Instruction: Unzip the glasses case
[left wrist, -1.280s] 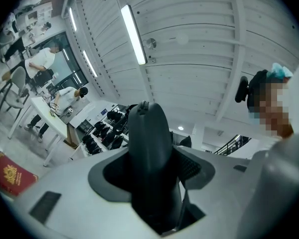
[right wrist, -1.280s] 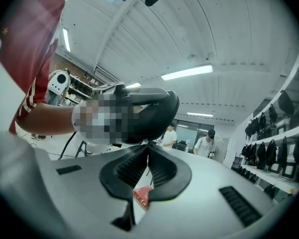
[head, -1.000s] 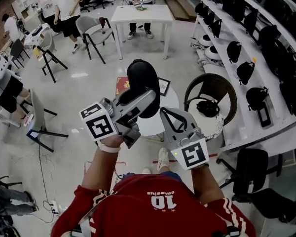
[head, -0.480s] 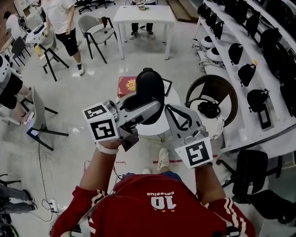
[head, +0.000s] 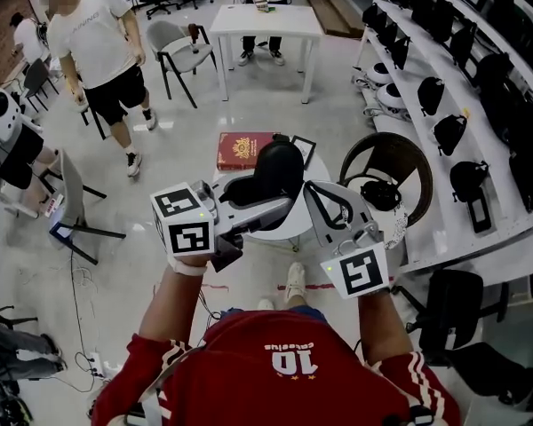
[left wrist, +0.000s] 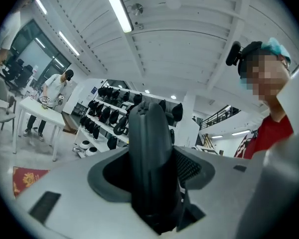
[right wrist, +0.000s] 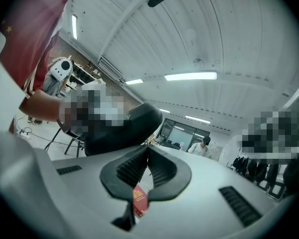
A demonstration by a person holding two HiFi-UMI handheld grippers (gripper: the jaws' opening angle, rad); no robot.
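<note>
A black hard glasses case (head: 280,169) stands on end between the jaws of my left gripper (head: 265,201), which is shut on its lower part. In the left gripper view the case (left wrist: 149,158) fills the gap between the pads, narrow edge towards the camera, with the left gripper (left wrist: 152,185) clamped on both flat sides. My right gripper (head: 309,190) sits just right of the case with its tips at the case's edge. In the right gripper view the case (right wrist: 122,128) lies just beyond the right gripper (right wrist: 148,151), whose pads meet; I cannot see a zipper pull between them.
A small round white table (head: 289,231) lies below the grippers, with a red book (head: 246,149) and a dark picture frame (head: 302,147) beyond it. A wicker chair (head: 395,162) stands at the right, shelves of black headsets (head: 444,122) along the right wall. A person (head: 93,43) walks at the left.
The left gripper and the case have sunk a little and tilted. The right gripper stays at the case's edge. The person at the left has walked nearer.
</note>
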